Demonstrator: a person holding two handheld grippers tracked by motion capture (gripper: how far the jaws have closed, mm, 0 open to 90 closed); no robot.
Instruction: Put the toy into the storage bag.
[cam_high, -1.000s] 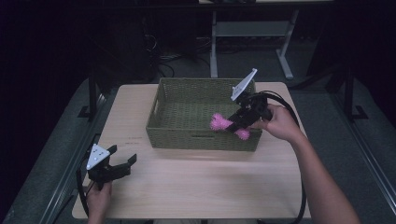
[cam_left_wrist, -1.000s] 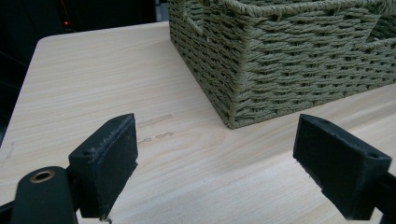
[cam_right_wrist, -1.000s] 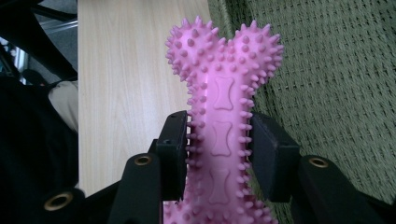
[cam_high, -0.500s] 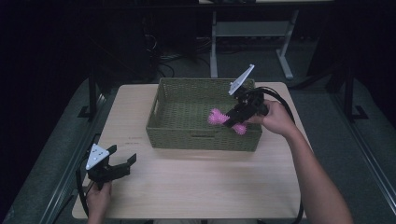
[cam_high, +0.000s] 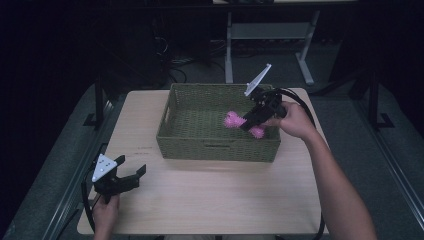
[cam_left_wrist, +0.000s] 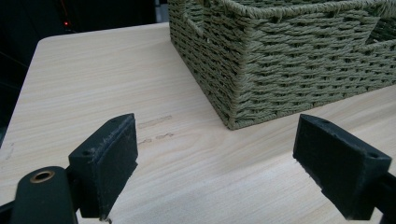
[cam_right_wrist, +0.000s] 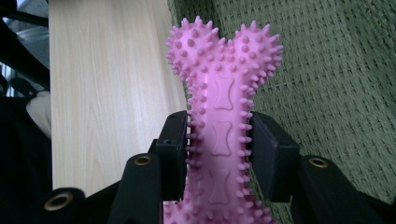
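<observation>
I hold a claw in each hand at a pale wooden tabletop (cam_high: 215, 200). My right claw (cam_high: 250, 120) is clamped on the narrow middle of a pink spiky bone-shaped toy (cam_high: 232, 120); in the right gripper view both pads press against the toy's (cam_right_wrist: 224, 116) shaft, with its knobbed end pointing away from me. I hold the toy above the right part of a green woven basket (cam_high: 172, 137), over its open interior. I cannot tell whether the toy touches the basket floor. No other item is visible inside the basket.

My left claw (cam_high: 131, 176) rests low at the near left corner of the tabletop, jaws spread wide with nothing between them, pointing toward the basket's (cam_left_wrist: 280, 70) near corner.

I judge the toy is nearly placed: lowering it and letting go remain.
</observation>
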